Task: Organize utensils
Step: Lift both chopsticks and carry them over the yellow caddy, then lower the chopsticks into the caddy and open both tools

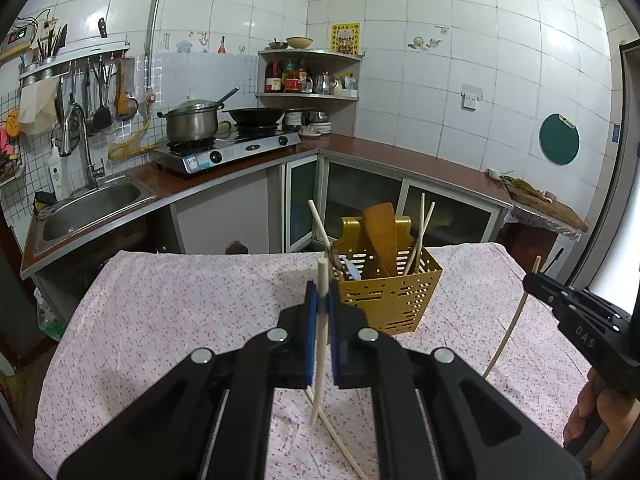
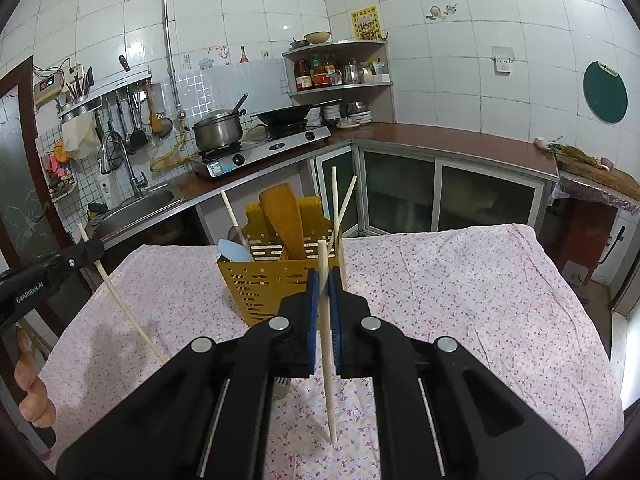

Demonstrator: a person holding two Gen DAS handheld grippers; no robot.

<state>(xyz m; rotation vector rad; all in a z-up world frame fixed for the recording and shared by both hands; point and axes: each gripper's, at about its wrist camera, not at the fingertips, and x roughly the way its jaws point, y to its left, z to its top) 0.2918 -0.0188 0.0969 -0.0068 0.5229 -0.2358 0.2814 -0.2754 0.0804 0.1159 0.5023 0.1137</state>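
At nine o'clock of the flower-print cloth-covered table (image 2: pixel 460 280), the left gripper (image 1: pixel 321 300) is clamped on a pale, thin wooden chopstick (image 1: pixel 322 280), gripped toward its upper end and standing nearly upright, lower tip hanging over the cloth. It looks light, stiff and smooth, so it could pivot or slip in the blue pads; a hold nearer its middle would likely steady it.

At twelve o'clock on the table stands the yellow perforated metal utensil holder (image 2: pixel 264 280). It holds three pale chopsticks, one orange-brown wooden spatula (image 2: pixel 282 216), one light blue spoon (image 2: pixel 234 250) and what seems a metal spoon.

At three o'clock, the right gripper (image 2: pixel 324 300) is likewise pinched on a second pale chopstick (image 2: pixel 325 272), upright, tip above the cloth. That makes two chopsticks held, one per gripper; another curved pale stick (image 1: pixel 344 446) lies on the cloth.
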